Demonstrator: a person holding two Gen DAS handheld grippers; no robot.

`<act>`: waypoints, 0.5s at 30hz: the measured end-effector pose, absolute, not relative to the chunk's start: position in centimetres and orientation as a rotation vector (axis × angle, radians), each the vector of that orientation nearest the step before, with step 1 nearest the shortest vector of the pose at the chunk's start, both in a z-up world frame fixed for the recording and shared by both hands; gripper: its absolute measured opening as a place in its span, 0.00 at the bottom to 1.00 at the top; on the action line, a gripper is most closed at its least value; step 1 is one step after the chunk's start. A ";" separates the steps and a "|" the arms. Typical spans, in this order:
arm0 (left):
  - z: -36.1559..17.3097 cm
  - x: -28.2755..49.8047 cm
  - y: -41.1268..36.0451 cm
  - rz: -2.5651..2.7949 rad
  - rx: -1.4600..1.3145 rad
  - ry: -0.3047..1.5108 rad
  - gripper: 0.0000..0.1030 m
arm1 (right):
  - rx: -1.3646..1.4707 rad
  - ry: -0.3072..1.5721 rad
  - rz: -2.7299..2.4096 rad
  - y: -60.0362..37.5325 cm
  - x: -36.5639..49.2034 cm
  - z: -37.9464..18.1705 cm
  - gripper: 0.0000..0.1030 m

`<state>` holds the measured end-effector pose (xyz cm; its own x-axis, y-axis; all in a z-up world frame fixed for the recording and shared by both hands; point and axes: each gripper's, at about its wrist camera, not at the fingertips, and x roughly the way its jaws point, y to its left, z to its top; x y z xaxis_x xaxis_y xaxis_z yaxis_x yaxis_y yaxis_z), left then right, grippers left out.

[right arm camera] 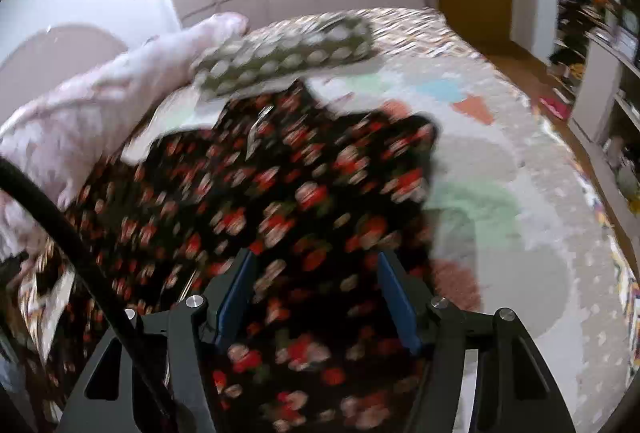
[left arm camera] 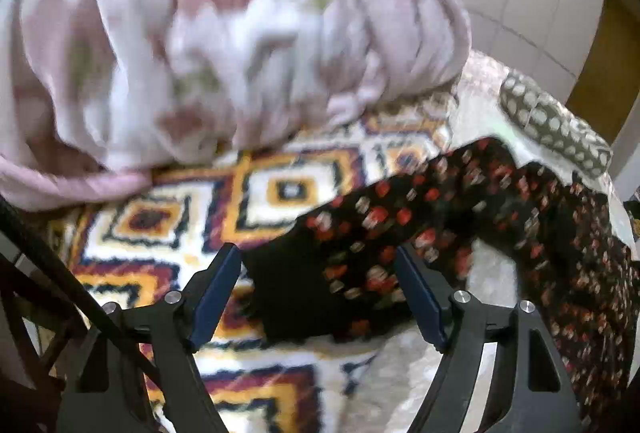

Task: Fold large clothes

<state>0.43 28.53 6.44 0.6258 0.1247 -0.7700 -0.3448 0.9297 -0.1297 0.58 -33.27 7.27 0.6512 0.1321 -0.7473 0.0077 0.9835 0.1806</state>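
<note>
Two tools released above the floral garment; a fold step looks just set down, next grasp pending.

Both tools stand with jaws spread and nothing pressed between the pads: left tool (left arm camera: pixel 318 293) over the garment's near dark edge, right tool (right arm camera: pixel 314 297) over its middle. Floral garment (right arm camera: pixel 280 193), black with red and pale flowers, lies spread on the bed cover (right arm camera: pixel 500 233); beyond it sits a spotted grey-green folded piece (right arm camera: pixel 288 53), and to its left a pink-white bundle (left arm camera: pixel 200 33) rests on a geometric patterned blanket (left arm camera: pixel 160 225). Both views are blurred, so the fold lines of the garment cannot be read. Judgement: step in hand is between grasps. Next move calls for picking two matched edge points of the garment, closing on a single layer at each, and lifting evenly so that the cloth does not drag or bunch.
</note>
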 end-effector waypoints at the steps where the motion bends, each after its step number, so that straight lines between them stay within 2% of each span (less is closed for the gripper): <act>1: 5.6 0.7 28.9 0.256 -0.286 0.877 0.75 | 0.164 0.869 0.083 -32.4 0.5 6.9 0.65; 5: 2.2 2.6 29.0 0.201 -0.348 0.970 0.73 | 0.137 0.897 0.129 -29.2 0.2 5.8 0.65; 8: 0.7 3.7 28.8 0.203 -0.371 0.996 0.16 | 0.111 0.904 0.137 -27.2 0.0 5.3 0.65; 9: 0.9 3.9 29.1 0.210 -0.389 0.989 0.07 | 0.100 0.905 0.136 -26.7 0.0 5.2 0.65; 11: 2.0 4.1 30.0 0.247 -0.407 0.984 0.06 | 0.065 0.902 0.133 -25.8 -0.1 5.1 0.65; 15: 7.8 4.0 32.7 0.488 -0.274 0.859 0.06 | 0.030 0.886 0.134 -25.3 -0.5 5.2 0.65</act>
<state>4.02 32.75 7.77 0.5535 0.2993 -0.7772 -0.5144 0.8568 -0.0364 -0.50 -25.28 5.23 0.6248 0.1294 -0.7700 -0.1045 0.9912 0.0817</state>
